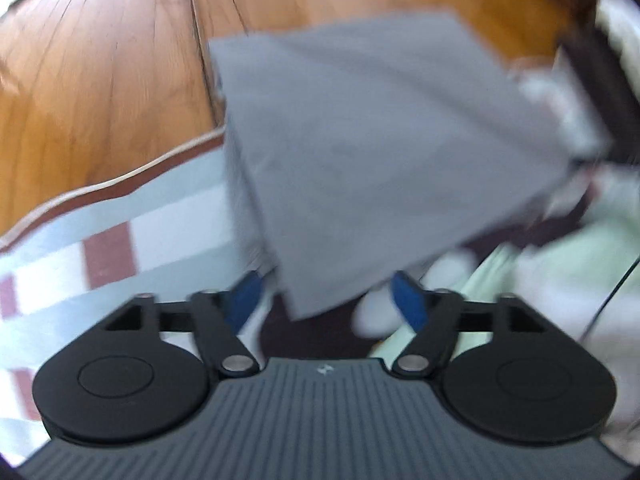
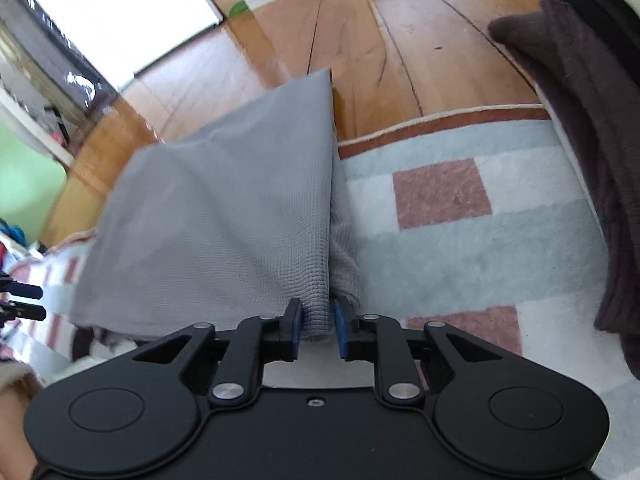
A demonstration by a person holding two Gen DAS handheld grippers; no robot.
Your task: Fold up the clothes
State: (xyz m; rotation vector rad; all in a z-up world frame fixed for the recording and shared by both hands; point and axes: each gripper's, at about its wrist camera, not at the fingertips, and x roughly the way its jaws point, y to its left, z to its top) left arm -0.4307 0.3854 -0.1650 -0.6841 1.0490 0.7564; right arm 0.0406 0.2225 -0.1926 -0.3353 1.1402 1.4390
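Wooden floorboards (image 2: 400,60) and a pale blue and white rug with brick-red squares (image 2: 440,220) are lying under everything here, and both pairs of tongs are working above them.

Right tongs (image 2: 317,326) are pinching the thick folded edge of a grey, fine-knit cloth (image 2: 224,216); the blue pads are pressing it from both sides and the fabric is hanging forward over the rug. Left tongs (image 1: 326,302) are standing wide open, and a corner of the same grey cloth (image 1: 360,140) is hanging between the blue fingers (image 1: 408,300) without touching them, so this side is not holding anything.

I am judging the cloth as light, soft and limp: it is sagging into creases and will not keep a shape alone. It is probably not slippery, because the knit is giving the pads some grip. A good place to take hold is a free corner or the hemmed edge, where the layers are thicker.

Outward, a dark brown garment (image 2: 580,140) is draping at the right, pale green and white laundry (image 1: 540,280) is lying below the left tongs, and a bright window area is shining on the floor.
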